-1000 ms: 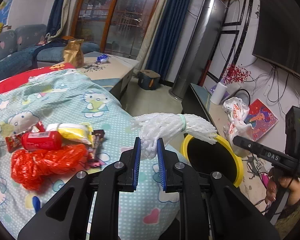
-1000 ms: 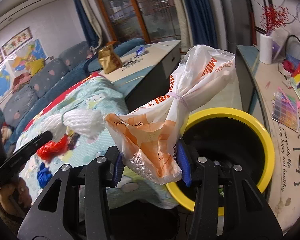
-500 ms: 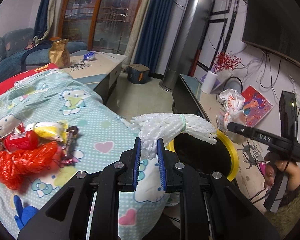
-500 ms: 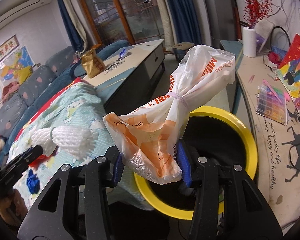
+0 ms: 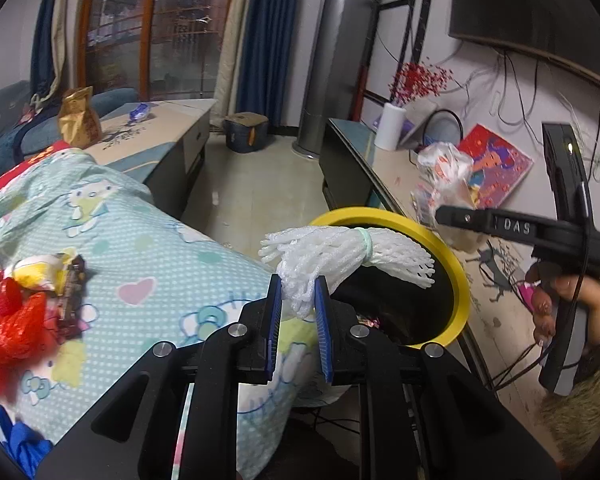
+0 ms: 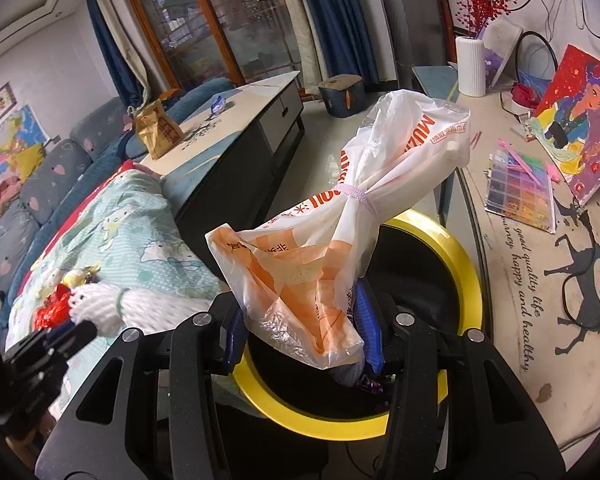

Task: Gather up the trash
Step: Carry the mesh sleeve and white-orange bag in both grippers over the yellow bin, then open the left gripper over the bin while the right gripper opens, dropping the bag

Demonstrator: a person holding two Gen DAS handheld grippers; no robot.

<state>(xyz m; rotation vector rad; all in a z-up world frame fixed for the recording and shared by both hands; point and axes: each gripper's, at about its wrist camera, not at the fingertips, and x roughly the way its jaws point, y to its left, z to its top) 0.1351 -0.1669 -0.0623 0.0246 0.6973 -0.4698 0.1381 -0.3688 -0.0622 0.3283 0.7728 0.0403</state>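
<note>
1. Red plastic bag (image 5: 10,330) and wrappers lie on the blanket (image 5: 148,248), left of the yellow-rimmed bin (image 5: 458,276)
2. Left gripper (image 5: 297,300) pinches a white foam net (image 5: 340,250) at the bin's near rim
3. Right gripper (image 6: 300,320) clamps an orange-white plastic bag (image 6: 340,216) over the bin's mouth

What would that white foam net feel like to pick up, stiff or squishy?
Probably squishy: the white foam net bunches up where the left gripper pinches it. Likely very light, since its free end sticks out over the yellow-rimmed bin with little sag. The mesh looks grippy rather than slippery.
</note>
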